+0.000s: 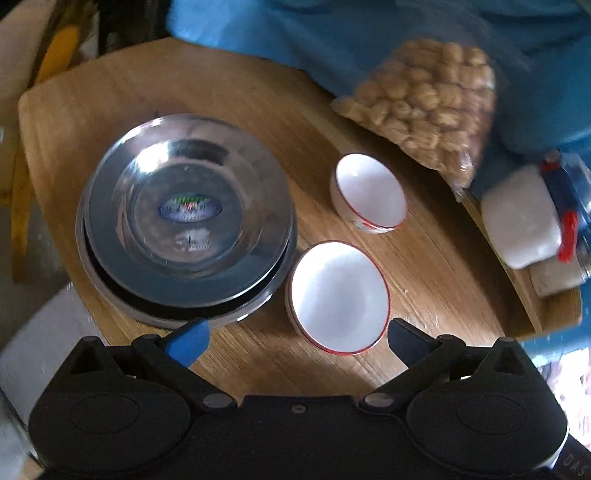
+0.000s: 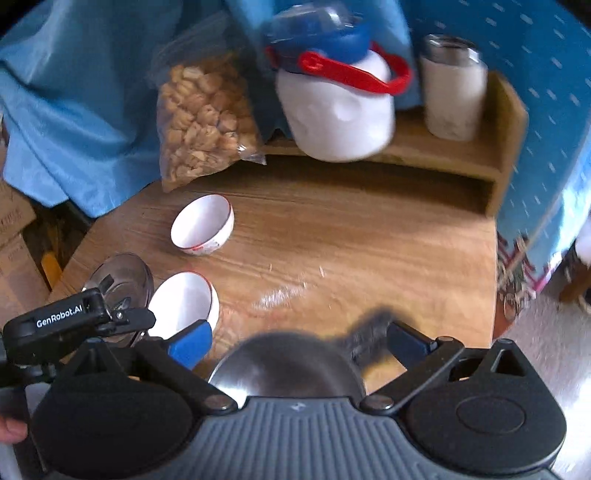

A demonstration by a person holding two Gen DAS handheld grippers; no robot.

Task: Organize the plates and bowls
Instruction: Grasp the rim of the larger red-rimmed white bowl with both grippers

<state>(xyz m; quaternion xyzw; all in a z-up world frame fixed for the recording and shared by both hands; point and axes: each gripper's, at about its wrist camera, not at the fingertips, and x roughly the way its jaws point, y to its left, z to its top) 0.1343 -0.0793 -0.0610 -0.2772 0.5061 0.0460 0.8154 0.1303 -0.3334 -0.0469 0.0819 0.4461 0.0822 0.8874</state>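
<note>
On the wooden table (image 1: 236, 110) stands a stack of steel plates (image 1: 186, 218) at the left. Two white bowls with red rims stand beside it: a near bowl (image 1: 338, 297) and a far bowl (image 1: 369, 192). My left gripper (image 1: 295, 341) is open and empty, just in front of the near bowl. In the right wrist view my right gripper (image 2: 297, 343) is open, above a steel plate (image 2: 288, 369) that lies between and under its fingers. The near bowl (image 2: 183, 304), the far bowl (image 2: 202, 225) and the plate stack (image 2: 122, 275) show there at the left, with the left gripper body (image 2: 74, 321).
A clear bag of snacks (image 1: 424, 99) leans at the table's back against blue cloth (image 1: 295, 29). A white jar with a blue lid and red handle (image 2: 336, 107) and a white-sleeved steel cup (image 2: 452, 88) stand on a raised wooden shelf (image 2: 461, 162).
</note>
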